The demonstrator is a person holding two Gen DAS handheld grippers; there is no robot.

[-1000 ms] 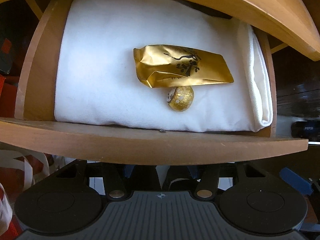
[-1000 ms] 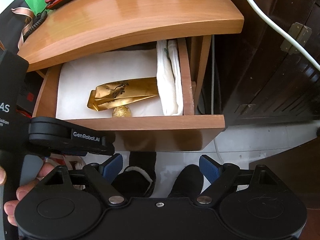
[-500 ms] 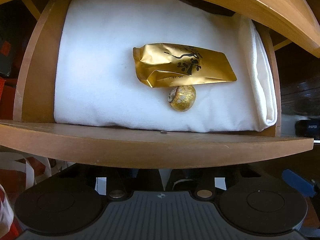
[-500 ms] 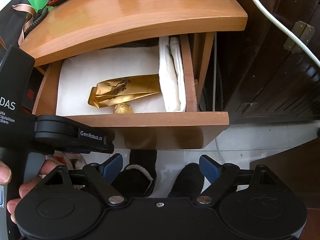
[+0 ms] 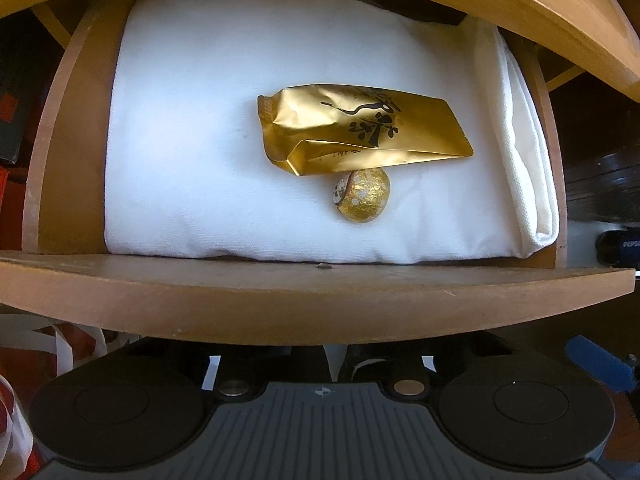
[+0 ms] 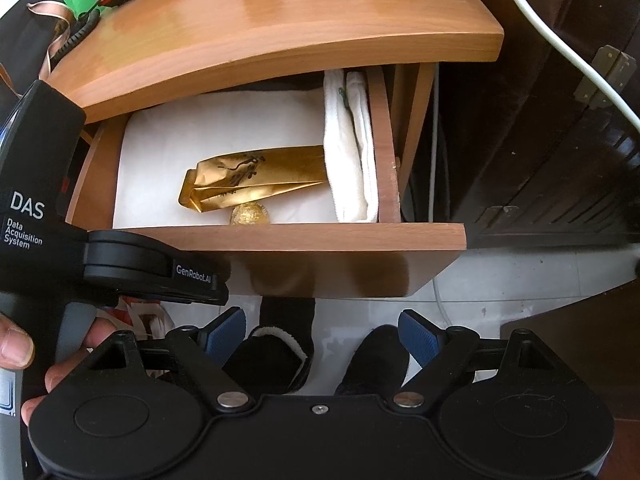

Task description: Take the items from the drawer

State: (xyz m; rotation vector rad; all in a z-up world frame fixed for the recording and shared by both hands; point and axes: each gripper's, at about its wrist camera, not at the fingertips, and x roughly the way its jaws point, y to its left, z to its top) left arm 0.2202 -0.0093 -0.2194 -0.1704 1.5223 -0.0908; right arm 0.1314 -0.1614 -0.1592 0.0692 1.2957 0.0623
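Pale tiled floor (image 6: 500,280) and a dark wooden cabinet door (image 6: 560,160) are seen to the right of the right gripper (image 6: 322,332). A white cable (image 6: 560,40) is draped across that door.

- Ahead of both jaws, an open wooden drawer (image 5: 320,300) is seen under a curved table top (image 6: 280,20), lined with white cloth (image 5: 192,140) folded up along its right wall.
- A gold pouch (image 5: 360,132) lies on the cloth, ahead of the left jaws and slightly right of their midline. Its long axis runs across the drawer, with the crumpled end to the left and the flat sealed end toward the folded cloth.
- A gold foil ball (image 5: 362,196) is tucked against the pouch's near edge.
- Right jaws are held wide, with nothing gripped.
- Left gripper (image 6: 152,264) is held by a hand (image 6: 24,360). Its jaws have just been closing, but they are hidden below the drawer front, so their gap and contents cannot be told.
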